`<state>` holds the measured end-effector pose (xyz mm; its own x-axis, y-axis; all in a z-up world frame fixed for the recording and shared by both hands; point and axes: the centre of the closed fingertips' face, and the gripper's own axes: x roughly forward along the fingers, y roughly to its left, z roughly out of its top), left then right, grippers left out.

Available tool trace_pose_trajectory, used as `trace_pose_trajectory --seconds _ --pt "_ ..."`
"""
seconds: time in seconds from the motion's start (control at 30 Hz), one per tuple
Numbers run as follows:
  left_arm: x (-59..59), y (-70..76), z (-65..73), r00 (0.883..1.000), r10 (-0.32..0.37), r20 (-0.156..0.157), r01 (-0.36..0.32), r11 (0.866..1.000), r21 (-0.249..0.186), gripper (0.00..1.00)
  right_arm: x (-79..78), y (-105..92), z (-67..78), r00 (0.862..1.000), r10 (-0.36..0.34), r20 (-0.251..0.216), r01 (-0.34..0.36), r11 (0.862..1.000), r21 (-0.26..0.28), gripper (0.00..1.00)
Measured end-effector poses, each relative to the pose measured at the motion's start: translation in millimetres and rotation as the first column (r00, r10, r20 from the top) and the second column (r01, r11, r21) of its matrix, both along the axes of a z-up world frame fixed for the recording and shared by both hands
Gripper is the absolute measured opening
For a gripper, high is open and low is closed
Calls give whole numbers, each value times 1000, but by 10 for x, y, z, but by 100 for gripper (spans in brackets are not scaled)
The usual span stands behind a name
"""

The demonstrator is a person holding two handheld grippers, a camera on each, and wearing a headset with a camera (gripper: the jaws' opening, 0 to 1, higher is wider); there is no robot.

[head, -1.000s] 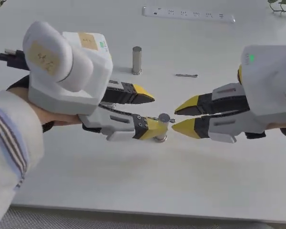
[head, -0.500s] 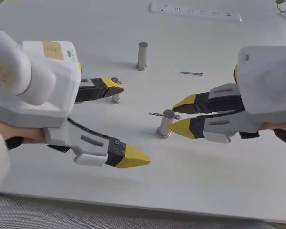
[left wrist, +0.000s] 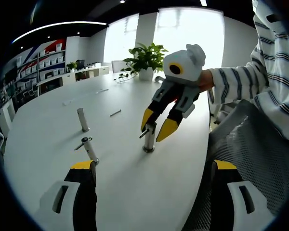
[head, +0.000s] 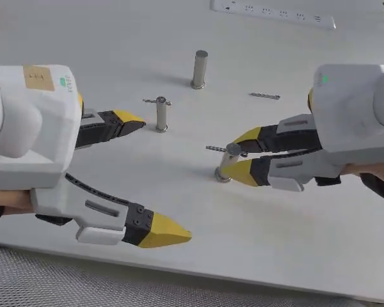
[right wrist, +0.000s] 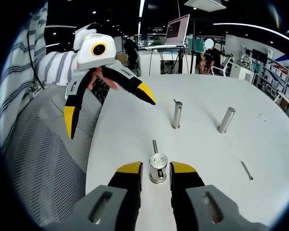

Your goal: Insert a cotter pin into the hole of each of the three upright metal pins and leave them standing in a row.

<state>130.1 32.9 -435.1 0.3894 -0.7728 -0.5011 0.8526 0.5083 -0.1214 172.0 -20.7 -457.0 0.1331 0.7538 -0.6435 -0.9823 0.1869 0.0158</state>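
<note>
Plainly, left tool (head: 163, 179) gapes empty; right tool (head: 242, 155), slightly parted, flanks a partly hidden pin (right wrist: 158, 161).

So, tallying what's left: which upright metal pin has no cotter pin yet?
The farthest silver cylindrical pin, nearest the white power strip: its top is bare, while the other two carry cotter pins.

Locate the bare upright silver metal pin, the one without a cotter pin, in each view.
Head view: bare upright silver metal pin, top centre, farthest back.
Left gripper view: left of centre, mid-height.
Right gripper view: right of centre.
Shared landmark: the cotter-pinned metal pin straddled by the right gripper.
</note>
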Motion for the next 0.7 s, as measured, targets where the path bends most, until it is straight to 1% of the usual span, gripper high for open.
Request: trace_pose_trajectory --seconds 0.1,0.23,0.33,0.4,0.6,0.7 --pt "1 26 -29 1000 15 -8 -15 1000 6 99 3 17 -24 1000 2 -8 -2 1000 -2 17" --pt "16 49 -46 999 37 -13 -37 999 0 99 4 26 -39 1000 2 -15 -2 1000 -1 15" --pt "19 57 -53 999 45 -18 -45 999 -5 99 5 29 -40 1000 1 -26 -1 1000 6 12" --pt "18 60 -57 999 47 -20 -47 999 -7 99 14 26 -38 1000 -2 -24 2 1000 8 10" --pt "15 63 -69 998 55 -25 -55 998 -6 99 14 24 -35 999 -7 -44 7 1000 18 9" --pt "4 40 -62 998 54 -25 -55 998 -6 99 15 25 -36 1000 2 -31 -1 1000 9 9"
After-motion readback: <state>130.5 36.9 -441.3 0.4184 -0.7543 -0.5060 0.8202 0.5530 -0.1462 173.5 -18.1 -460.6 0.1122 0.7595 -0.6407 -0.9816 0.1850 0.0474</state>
